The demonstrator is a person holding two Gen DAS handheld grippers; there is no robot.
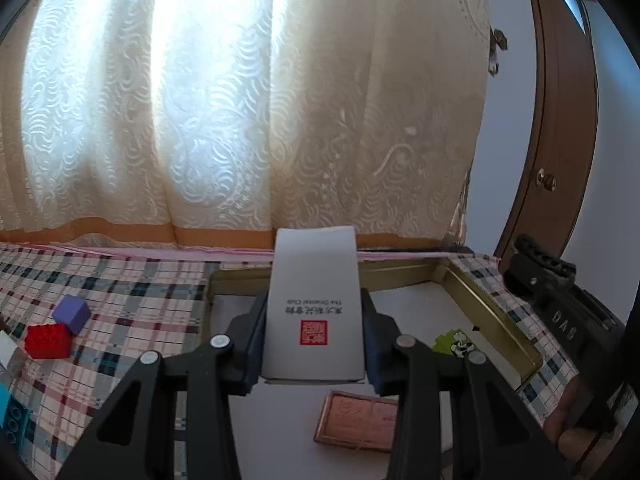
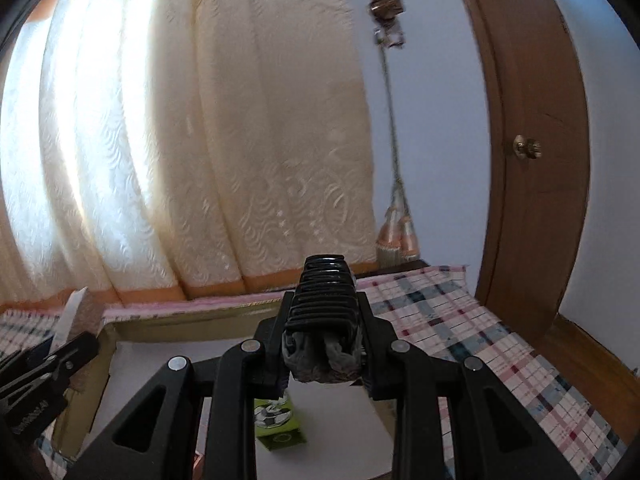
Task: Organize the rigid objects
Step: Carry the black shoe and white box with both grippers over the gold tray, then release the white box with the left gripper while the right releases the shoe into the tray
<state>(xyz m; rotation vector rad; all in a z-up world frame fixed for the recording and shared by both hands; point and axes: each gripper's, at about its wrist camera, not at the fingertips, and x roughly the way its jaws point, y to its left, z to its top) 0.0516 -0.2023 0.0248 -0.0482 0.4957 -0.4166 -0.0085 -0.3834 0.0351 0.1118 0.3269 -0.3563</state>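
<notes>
Claws point(image 1: 314, 344) point(image 2: 322, 344) grip white box point(image 1: 314, 300), black clip point(image 2: 324, 296).

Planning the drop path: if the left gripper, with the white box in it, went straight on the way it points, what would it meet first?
Probably the far gold wall of the tray, just beyond the white box that the left gripper holds; depth is unclear, the curtain hangs behind.

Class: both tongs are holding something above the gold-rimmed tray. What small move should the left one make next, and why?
Probably lower the white box and release it on bare tray floor. The left tongs hold it above the tray, whose far part is free, while the copper tile and green card lie nearer.
</notes>
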